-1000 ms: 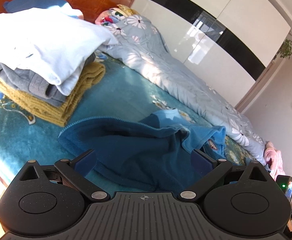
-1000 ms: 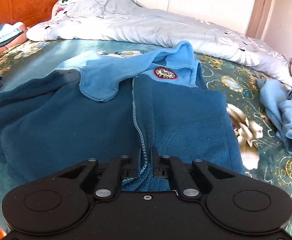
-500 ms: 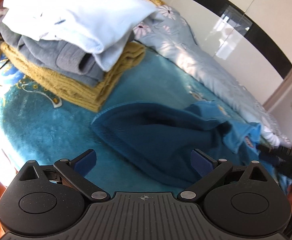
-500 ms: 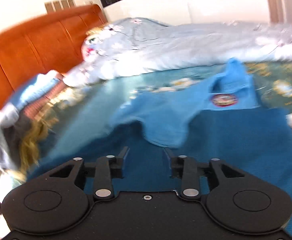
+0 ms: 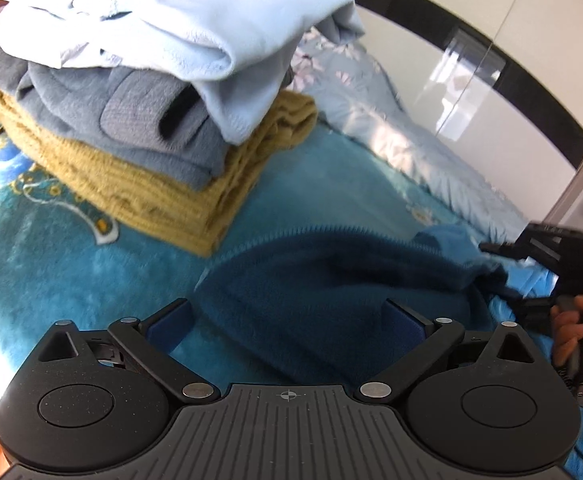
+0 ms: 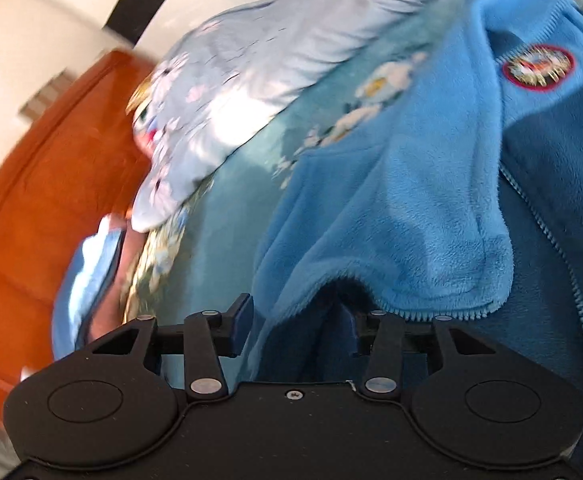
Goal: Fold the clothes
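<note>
A: Where's our dark blue fleece zip jacket [image 5: 331, 300] right now?

B: Spread on the teal floral bedspread [image 5: 71, 272], just beside the folded stack of pale blue, grey and mustard clothes [image 5: 143, 92].

A: And our grippers?

B: Left gripper [image 5: 287, 320] is wide over the hem, jaws closing, not pinching. Right gripper [image 6: 295, 328] is opening, fleece between its fingers.

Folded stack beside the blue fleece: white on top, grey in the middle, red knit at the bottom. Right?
Not quite. The bottom layer is a mustard-yellow knit, not red. The left wrist view shows it under the grey garment and the white top, beside the blue fleece.
</note>
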`<state>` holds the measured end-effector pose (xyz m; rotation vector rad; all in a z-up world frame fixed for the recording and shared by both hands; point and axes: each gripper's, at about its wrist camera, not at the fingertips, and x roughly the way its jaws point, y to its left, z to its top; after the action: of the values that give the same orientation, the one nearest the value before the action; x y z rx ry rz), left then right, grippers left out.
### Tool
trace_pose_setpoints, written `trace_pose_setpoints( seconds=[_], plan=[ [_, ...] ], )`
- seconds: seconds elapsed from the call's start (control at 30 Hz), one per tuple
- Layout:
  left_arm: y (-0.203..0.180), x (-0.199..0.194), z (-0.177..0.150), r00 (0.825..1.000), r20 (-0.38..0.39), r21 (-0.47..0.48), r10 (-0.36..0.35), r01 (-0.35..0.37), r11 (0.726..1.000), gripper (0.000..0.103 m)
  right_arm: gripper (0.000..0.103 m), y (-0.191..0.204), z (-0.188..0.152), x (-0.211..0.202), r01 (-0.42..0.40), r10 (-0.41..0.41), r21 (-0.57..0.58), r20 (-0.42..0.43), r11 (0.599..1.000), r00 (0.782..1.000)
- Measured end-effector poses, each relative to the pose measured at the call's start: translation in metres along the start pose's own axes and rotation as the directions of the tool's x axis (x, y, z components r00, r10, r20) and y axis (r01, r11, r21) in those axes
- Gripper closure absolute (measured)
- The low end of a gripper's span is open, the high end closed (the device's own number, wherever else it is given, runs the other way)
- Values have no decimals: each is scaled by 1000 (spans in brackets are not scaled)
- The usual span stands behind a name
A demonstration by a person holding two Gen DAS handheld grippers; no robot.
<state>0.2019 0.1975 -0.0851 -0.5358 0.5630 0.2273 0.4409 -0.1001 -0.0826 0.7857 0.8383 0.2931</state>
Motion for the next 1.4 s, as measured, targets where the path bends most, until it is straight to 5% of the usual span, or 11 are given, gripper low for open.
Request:
trace_pose_setpoints(
  seconds=[0.1,0.2,0.33,0.4,0.5,0.63,0.7,0.83,1.1,1.2,1.4],
  plan=[
    [3,-1,-1,999,27,-41,-28,29,999,14,61,-9,7,-1,7,-9,50,55,999,998],
    [9,-3,-2,997,56,-89,-57,62,994,32,82,-9,12,-5,37,-42,49,104,998,994],
    [11,-9,-1,992,88,-109,-88,97,989,68,92,15,28,-11,90,-62,-153,174,984,983],
    [8,-13,2,988,109,-93,-111,121,988,71,93,43,43,-9,107,-51,-292,194,950,980],
    [-3,-20,7,976,142,-60,-165,175,983,76,93,98,63,-6,130,-12,-541,217,831,976],
    [-23,-29,14,956,153,0,-251,254,967,79,94,161,79,-5,117,65,-829,181,547,981],
    [-34,-31,14,944,131,27,-304,303,953,80,95,160,89,0,117,21,-866,145,486,989],
    [-55,-35,12,905,55,36,-422,421,906,86,95,109,105,4,178,-153,-858,118,481,981],
    [-137,-14,-19,751,-151,60,-643,656,752,87,96,47,133,-38,321,-249,-867,238,381,939],
    [-162,-1,-46,741,-243,116,-625,662,740,87,96,36,142,-43,344,-273,-854,249,390,929],
    [-168,20,-67,785,-324,166,-528,597,785,87,95,-1,127,-20,336,-355,-850,193,405,915]
  ],
)
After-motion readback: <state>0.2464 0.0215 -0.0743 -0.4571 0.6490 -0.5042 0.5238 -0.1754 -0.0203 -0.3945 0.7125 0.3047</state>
